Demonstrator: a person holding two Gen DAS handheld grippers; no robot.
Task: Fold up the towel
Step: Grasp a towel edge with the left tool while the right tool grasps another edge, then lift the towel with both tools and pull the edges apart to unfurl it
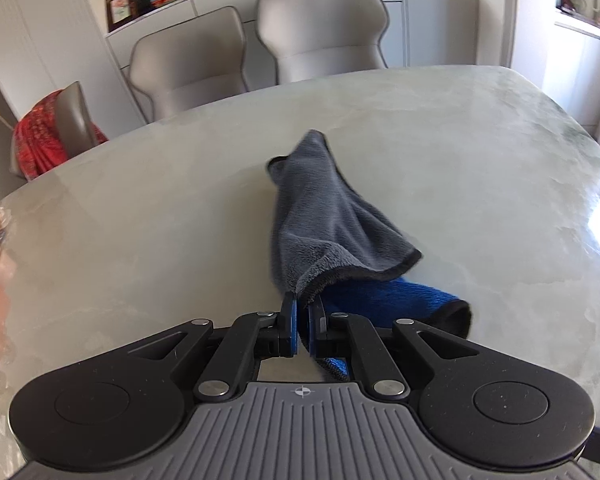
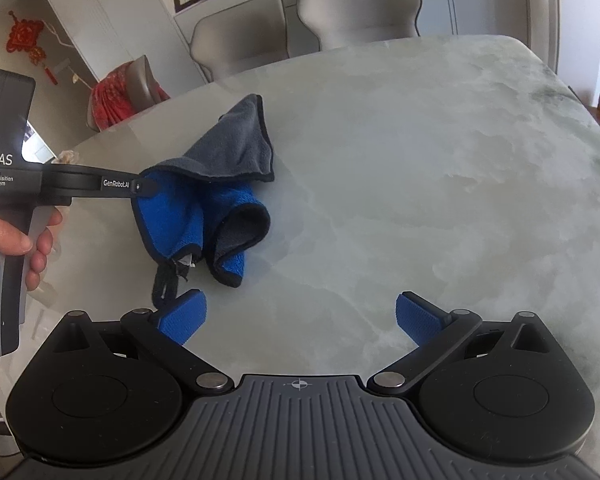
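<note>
Marble table (image 2: 420,160) bears the towel (image 2: 220,184), pinched by the left tool (image 1: 302,312); right tool (image 2: 300,316) gapes, chairs (image 2: 300,20) beyond.

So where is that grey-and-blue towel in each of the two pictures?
Left wrist view: the towel is in the centre, running from the shut left claw away across the table.
Right wrist view: the towel is left of centre, pinched by the left claw coming in from the left; the open right claw is short of it.
Shared landmark: the two pale chairs behind the table.
</note>
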